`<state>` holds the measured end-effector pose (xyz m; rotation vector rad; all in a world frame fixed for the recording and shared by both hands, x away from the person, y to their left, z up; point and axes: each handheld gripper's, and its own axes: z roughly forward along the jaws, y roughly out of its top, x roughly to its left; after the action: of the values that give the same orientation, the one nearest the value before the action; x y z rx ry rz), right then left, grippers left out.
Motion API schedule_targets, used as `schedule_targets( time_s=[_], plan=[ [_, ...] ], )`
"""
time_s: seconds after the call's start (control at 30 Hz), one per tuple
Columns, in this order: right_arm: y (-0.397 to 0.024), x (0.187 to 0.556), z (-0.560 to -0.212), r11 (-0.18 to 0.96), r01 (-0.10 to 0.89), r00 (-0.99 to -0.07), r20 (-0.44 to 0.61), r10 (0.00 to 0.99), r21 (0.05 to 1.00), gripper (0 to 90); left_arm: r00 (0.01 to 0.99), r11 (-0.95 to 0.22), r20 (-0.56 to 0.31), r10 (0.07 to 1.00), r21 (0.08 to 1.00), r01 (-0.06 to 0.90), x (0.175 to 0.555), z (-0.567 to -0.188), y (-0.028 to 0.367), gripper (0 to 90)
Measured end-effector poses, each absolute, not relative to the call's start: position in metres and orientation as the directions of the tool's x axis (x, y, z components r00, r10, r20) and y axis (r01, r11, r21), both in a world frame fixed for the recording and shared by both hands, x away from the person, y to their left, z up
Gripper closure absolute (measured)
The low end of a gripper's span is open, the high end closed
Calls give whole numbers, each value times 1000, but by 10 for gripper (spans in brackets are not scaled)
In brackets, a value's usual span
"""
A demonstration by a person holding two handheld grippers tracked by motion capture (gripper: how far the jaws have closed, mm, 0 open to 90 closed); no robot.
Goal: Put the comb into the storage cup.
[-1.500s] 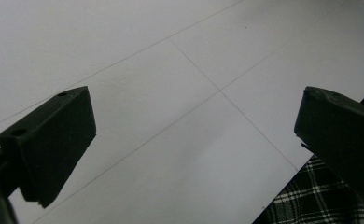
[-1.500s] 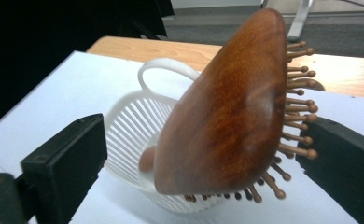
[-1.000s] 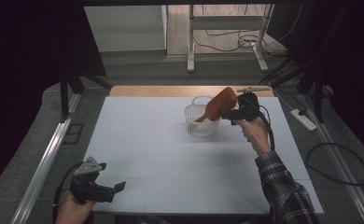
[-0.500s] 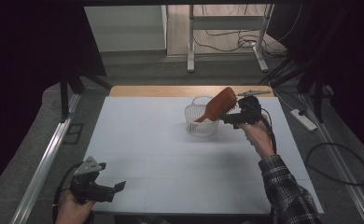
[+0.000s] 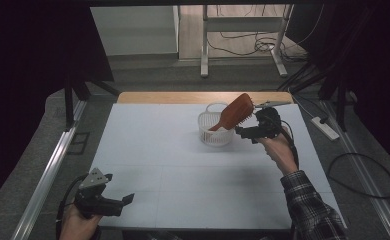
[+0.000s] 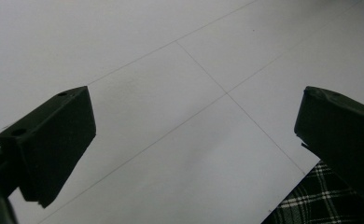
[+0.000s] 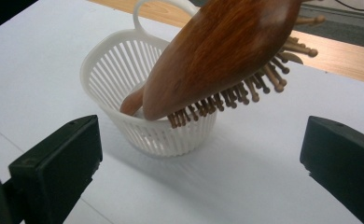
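A brown wooden hairbrush (image 5: 235, 112) stands handle-down in a small white slatted basket (image 5: 210, 136), its bristled head leaning out over the rim. In the right gripper view the hairbrush (image 7: 217, 51) and the basket (image 7: 119, 70) sit just ahead of my right gripper (image 7: 203, 149), whose jaws are wide apart with nothing between them. In the high view that right gripper (image 5: 244, 133) hovers just right of the basket. My left gripper (image 5: 125, 202) rests at the table's front left, open, with bare white surface between its jaws (image 6: 196, 116).
A white mat (image 5: 183, 175) covers the table, with a wooden strip (image 5: 158, 97) at its far edge. A plaid sleeve (image 5: 313, 210) comes in from the front right. Cables and a power strip (image 5: 325, 127) lie on the floor beyond.
My right gripper has drawn back a little to the right and nearer, away from the hairbrush. The brush stays leaning in the basket. The left gripper has not moved.
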<state>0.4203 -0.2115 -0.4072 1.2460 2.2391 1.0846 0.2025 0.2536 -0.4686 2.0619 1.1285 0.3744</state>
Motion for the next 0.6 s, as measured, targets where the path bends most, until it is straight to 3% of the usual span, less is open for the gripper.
schedule_targets(
  time_s=[0.6],
  plan=[
    [-217,401,-410,349,554,-589,60,806,756,0,560,-344,-64,826,730,591,201,-468,253,0]
  ],
)
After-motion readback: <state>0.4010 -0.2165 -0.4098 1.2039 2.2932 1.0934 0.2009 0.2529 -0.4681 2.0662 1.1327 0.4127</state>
